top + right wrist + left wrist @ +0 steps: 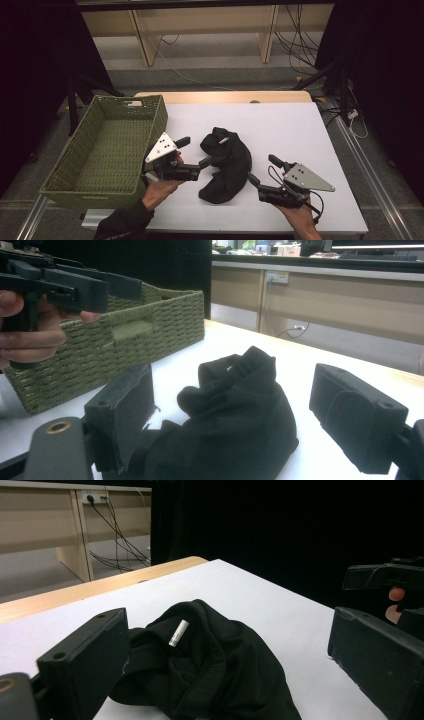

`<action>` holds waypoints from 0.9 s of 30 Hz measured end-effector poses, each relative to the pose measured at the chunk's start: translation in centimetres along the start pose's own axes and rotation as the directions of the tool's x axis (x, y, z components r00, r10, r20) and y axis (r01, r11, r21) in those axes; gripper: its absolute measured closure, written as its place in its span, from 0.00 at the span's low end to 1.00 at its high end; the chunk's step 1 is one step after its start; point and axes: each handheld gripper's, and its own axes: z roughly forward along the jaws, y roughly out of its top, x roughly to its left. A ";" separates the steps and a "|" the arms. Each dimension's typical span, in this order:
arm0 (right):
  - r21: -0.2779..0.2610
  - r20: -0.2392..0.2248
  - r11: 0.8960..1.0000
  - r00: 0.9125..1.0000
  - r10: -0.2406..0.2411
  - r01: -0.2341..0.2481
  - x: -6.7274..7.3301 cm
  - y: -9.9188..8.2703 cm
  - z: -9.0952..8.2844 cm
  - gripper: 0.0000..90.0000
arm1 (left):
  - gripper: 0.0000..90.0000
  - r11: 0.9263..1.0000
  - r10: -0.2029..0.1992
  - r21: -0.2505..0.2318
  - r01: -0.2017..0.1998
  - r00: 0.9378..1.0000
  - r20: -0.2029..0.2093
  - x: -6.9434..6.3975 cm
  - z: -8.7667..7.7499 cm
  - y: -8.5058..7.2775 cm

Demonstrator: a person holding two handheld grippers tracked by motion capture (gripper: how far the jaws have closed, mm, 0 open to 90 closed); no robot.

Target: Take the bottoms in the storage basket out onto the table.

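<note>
Black fabric, one piece: a crumpled garment (pixel 226 165) in soft knit or jersey, lying bunched in a curved heap on the white table (pixel 300 135), just beside the green woven basket (pixel 107 145) and apart from its near wall.

Detail: a small white tag (pixel 178 633) sits on an upper fold, on the side of the heap farther from the person.

Handling, by judgement: light, limp, not fragile. It will sag and trail when lifted, so a pinch on a single loose layer may slip or let the rest drag. Best hold is a thick ridge of gathered folds, such as the raised hump at the top or the rolled hem nearest each gripper.

Left gripper (pixel 192 154): between the basket and the garment, jaws wide open, one on each side of the heap's basket-side end in the left gripper view, holding nothing.

Right gripper (pixel 264 173): on the far side of the garment from the basket, jaws wide open, framing the heap's lower end, holding nothing.
</note>
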 end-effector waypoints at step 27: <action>0.013 -0.004 1.000 1.000 -0.002 0.002 0.1 0.0 0.1 0.18 | 0.00 1.000 -0.013 0.007 0.014 1.000 -0.025 -0.2 -1.2 -1.1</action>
